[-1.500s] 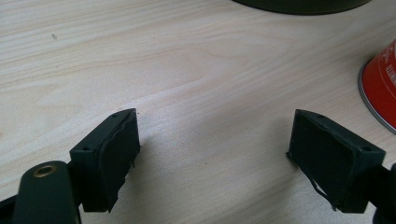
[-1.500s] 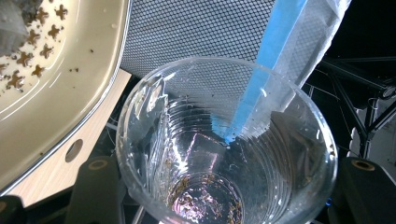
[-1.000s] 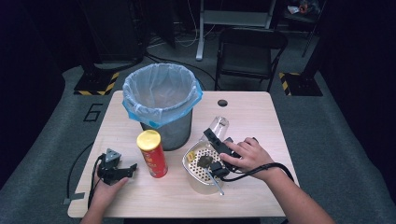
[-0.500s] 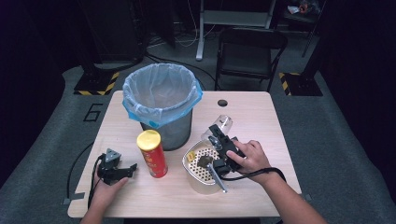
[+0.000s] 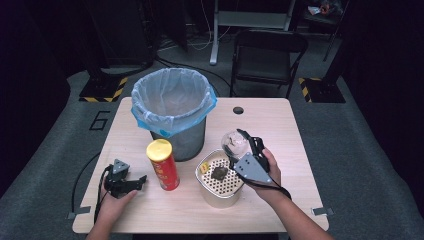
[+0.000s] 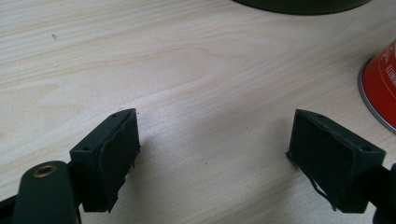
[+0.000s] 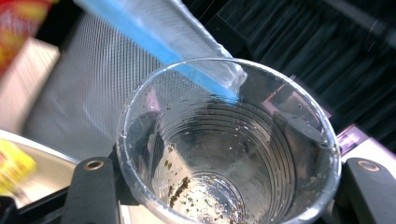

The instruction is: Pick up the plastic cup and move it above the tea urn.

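Lifted since a second ago, the clear cup (image 5: 235,142) sits mid-frame, clamped in the right gripper (image 5: 243,145) above the strainer tub (image 5: 220,196). Left gripper (image 5: 131,182), lower left, rests gaping and empty. Tip slowly, keeping dregs over the tub.

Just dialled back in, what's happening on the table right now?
The right gripper is shut on a clear plastic cup, holding it between the strainer tub and the lined bin. A few dark specks cling inside the cup, and a dark clump sits on the strainer. The left gripper rests open on the table beside the red chip can, holding nothing.
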The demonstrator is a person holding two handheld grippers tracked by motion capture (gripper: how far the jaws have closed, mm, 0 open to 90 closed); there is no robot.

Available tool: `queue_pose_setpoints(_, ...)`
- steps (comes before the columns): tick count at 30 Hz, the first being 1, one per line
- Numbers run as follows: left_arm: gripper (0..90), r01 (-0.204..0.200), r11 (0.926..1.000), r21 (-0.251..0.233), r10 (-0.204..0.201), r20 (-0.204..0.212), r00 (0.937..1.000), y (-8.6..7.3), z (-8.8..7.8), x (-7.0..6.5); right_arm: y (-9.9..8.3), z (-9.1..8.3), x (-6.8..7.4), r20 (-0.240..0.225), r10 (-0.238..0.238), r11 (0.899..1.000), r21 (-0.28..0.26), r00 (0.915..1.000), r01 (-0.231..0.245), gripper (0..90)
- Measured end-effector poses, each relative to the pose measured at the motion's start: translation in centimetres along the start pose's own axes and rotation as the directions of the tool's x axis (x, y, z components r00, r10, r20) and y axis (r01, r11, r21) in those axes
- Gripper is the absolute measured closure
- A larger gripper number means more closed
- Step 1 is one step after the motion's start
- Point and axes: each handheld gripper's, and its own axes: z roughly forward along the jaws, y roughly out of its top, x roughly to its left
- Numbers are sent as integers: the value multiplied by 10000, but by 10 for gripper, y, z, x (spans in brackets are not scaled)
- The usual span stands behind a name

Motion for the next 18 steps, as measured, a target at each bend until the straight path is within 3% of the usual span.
queue_pose_setpoints(1,159,-15,10000,-40,15,-15,10000,0,0,0,0,0,-4,-332,647,9979,63,9974,-645,342)
queue_pose_setpoints(2,159,-11,10000,-8,11,-6,10000,0,0,0,-1,0,-7,-592,1377,9905,155,9887,-1370,344)
queue_pose_setpoints(6,159,-14,10000,-30,14,-14,10000,0,0,0,-4,2,-17,-1180,3102,9506,328,9433,-3085,351)
queue_pose_setpoints(8,159,-1,10000,-5,1,-3,10000,0,0,0,-7,3,-22,-1584,4046,9143,519,9007,-4016,352)
queue_pose_setpoints(10,159,-13,10000,-8,13,-7,10000,0,0,0,-10,4,-26,-1960,4641,8848,573,8638,-4624,353)
queue_pose_setpoints(13,159,8,10000,-14,-8,-4,10000,0,0,0,-11,4,-30,-2310,5266,8471,622,8181,-5277,355)
queue_pose_setpoints(15,159,6,10000,1,-6,-1,10000,0,0,0,-11,5,-32,-2461,5537,8277,580,7955,-5582,355)
queue_pose_setpoints(16,159,-3,10000,-11,3,-5,10000,0,0,0,-10,4,-33,-2489,5783,8104,661,7769,-5821,355)
queue_pose_setpoints(17,159,2,10000,-5,-2,-4,10000,0,0,0,-10,5,-35,-2494,5764,8109,567,7782,-5824,355)
queue_pose_setpoints(18,159,-1,10000,1,1,-2,10000,0,0,0,-10,4,-35,-2537,5867,8033,623,7691,-5922,355)
